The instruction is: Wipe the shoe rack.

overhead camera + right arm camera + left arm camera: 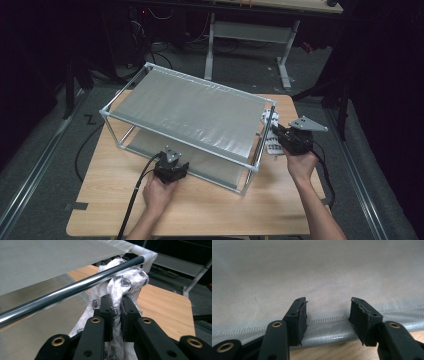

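Dim lab, height-adjustable desk [250,30], cables on floor [160,50], wooden table [200,205]

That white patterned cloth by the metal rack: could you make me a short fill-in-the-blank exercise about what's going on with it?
1. The right gripper is shut on a white patterned ____.
2. The cloth hangs against a shiny metal ____ of the rack.
3. The left gripper has its jaws ____, at the hem of the grey lower shelf.
4. The rack stands on a ____ table.

Missing words: cloth; bar; open; wooden
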Motion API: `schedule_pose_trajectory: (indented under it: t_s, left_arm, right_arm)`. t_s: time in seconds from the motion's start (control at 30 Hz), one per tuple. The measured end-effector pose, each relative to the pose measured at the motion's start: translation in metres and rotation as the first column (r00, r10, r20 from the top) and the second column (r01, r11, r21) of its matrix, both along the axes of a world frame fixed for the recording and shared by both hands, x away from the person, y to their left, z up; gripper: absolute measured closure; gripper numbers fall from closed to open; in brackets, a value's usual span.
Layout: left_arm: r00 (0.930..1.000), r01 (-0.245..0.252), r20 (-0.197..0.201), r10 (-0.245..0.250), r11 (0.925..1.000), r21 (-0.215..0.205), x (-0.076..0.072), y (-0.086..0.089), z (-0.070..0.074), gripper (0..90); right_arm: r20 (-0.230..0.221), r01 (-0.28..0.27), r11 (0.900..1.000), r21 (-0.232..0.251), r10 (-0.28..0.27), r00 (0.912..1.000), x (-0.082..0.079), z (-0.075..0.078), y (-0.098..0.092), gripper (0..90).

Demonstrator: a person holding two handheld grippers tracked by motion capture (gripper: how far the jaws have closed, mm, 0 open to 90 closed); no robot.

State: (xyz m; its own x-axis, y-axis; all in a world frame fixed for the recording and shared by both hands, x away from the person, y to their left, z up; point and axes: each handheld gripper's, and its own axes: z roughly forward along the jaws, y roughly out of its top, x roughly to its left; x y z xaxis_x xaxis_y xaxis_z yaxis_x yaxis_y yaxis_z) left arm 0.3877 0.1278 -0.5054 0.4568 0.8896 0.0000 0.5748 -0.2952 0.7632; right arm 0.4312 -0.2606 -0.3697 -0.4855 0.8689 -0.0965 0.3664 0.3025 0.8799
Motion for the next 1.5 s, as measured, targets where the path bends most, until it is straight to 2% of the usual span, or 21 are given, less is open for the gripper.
schedule_pose_trajectory:
  t_s: [0.23,0.57,0.8,0.97,1.27,1.4,1.5]
  left_arm:
    - [1.0000,0.000,0.000,0.000,1.0000,0.000,0.000,0.000,0.000,47.4]
    - [1.0000,-0.001,-0.001,0.001,1.0000,0.001,0.000,0.000,0.000,47.4]
    - [1.0000,-0.002,-0.001,0.002,1.0000,0.001,0.000,0.000,0.000,47.4]
    - [1.0000,-0.002,-0.001,0.002,1.0000,0.000,0.000,0.000,0.000,47.4]
    - [1.0000,0.001,-0.002,-0.001,1.0000,0.005,0.000,0.000,0.000,47.4]
    - [1.0000,-0.002,0.001,0.002,1.0000,0.003,0.000,0.000,0.000,47.4]
    - [1.0000,0.001,-0.001,-0.001,1.0000,0.006,0.000,0.000,0.000,47.4]
  right_arm:
    - [0.015,-0.035,0.999,-0.010,0.035,0.9993,-0.017,-0.001,0.002,82.2]
    - [0.030,-0.090,0.996,0.004,0.090,0.9955,-0.041,-0.002,0.009,82.2]
    - [0.034,-0.120,0.992,0.035,0.119,0.9924,-0.059,-0.006,0.010,82.2]
    - [0.036,-0.148,0.988,0.040,0.146,0.9886,-0.073,-0.006,0.011,82.2]
    - [0.044,-0.198,0.978,0.066,0.195,0.9798,-0.108,-0.009,0.017,82.2]
    - [0.040,-0.200,0.976,0.091,0.197,0.9796,-0.114,-0.010,0.018,82.2]
    - [0.040,-0.194,0.977,0.091,0.191,0.9808,-0.114,-0.009,0.018,82.1]
